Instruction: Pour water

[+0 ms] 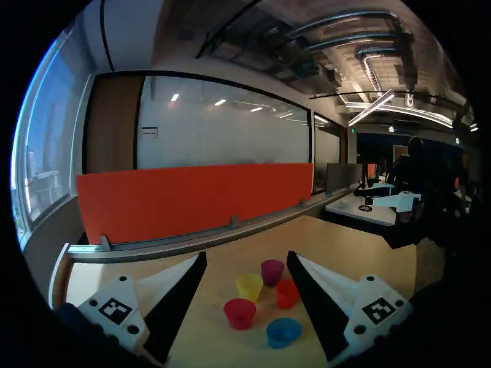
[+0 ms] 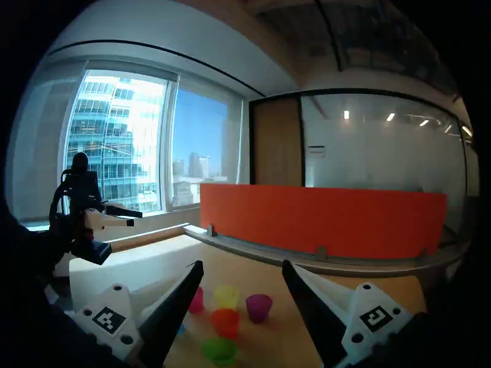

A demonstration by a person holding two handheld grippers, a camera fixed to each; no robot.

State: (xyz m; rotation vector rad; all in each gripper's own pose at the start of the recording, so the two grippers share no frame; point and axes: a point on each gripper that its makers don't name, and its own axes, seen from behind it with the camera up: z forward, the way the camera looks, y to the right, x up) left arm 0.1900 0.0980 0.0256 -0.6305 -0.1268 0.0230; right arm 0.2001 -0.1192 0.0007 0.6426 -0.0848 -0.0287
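1. Small plastic cups stand upright in a tight cluster on the wooden desk [image 1: 344,239], well in from its far edge. The purple cup [image 1: 272,270] is farthest, the yellow cup [image 1: 250,286] and orange cup [image 1: 286,292] are in the middle, and the red cup [image 1: 240,313] and blue cup [image 1: 283,332] are nearest.
2. In the right gripper view a green cup [image 2: 220,349] sits nearest; whether any cup holds water is hard to tell.
3. The left gripper [image 1: 245,254] has its fingers spread wide and holds nothing; the cups show between them, untouched.
4. The right gripper [image 2: 242,264] is likewise spread and empty.
5. An orange screen [image 1: 196,199] runs along the desk's far edge.
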